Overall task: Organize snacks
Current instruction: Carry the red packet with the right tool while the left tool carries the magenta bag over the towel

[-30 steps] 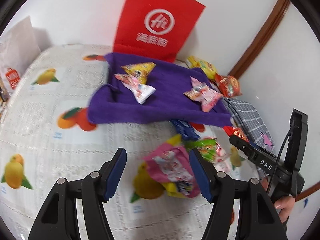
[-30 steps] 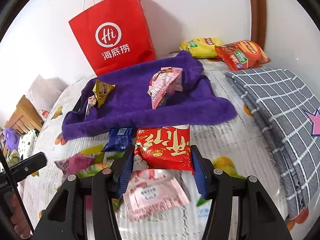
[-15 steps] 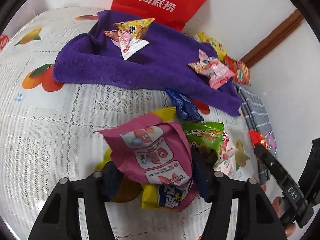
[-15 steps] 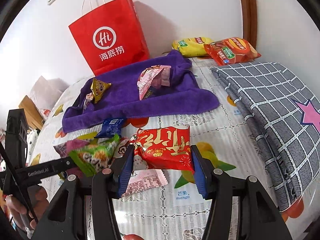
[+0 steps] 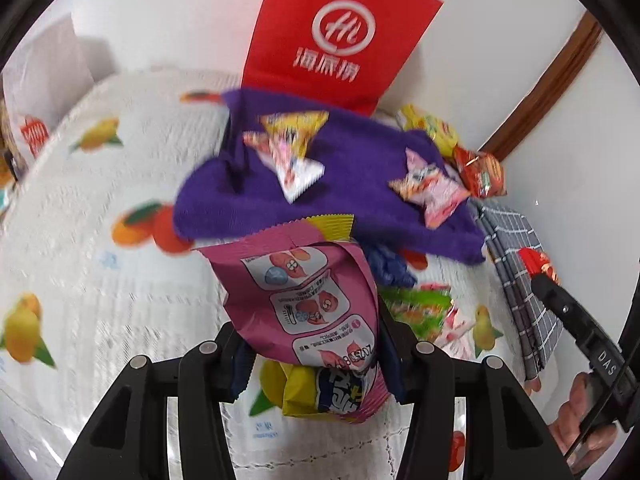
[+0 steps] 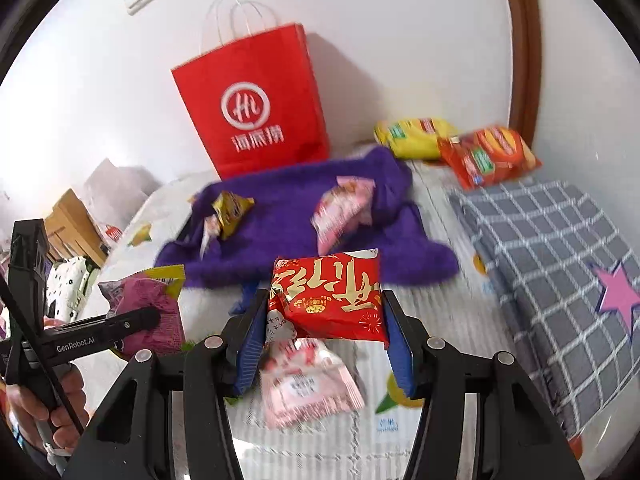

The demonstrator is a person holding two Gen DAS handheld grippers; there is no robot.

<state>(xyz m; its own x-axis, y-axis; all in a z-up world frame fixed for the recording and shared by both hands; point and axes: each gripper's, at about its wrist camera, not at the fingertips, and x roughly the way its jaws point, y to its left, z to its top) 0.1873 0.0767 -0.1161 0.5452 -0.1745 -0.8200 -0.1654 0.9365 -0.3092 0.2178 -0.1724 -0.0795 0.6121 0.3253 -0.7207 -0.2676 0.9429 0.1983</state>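
Note:
My left gripper (image 5: 316, 364) is shut on a pink snack packet (image 5: 308, 300) and holds it above the bed; the packet also shows in the right wrist view (image 6: 148, 312). My right gripper (image 6: 326, 340) is shut on a red snack packet (image 6: 332, 296) and holds it above the bed. A purple towel (image 5: 360, 168) lies ahead with a yellow packet (image 5: 296, 124) and two pink packets (image 5: 432, 188) on it. A green packet (image 5: 416, 308), a blue packet (image 5: 388, 272) and a pale pink packet (image 6: 308, 388) lie on the bedspread.
A red paper bag (image 6: 252, 104) stands against the wall behind the towel. A yellow bag (image 6: 416, 136) and a red-orange bag (image 6: 492, 156) lie at the back right. A folded grey checked blanket (image 6: 552, 240) lies on the right. The fruit-print bedspread (image 5: 80, 240) stretches left.
My left gripper has lifted the pink packet off the bed and tilted up toward the towel. My right gripper has risen with the red packet.

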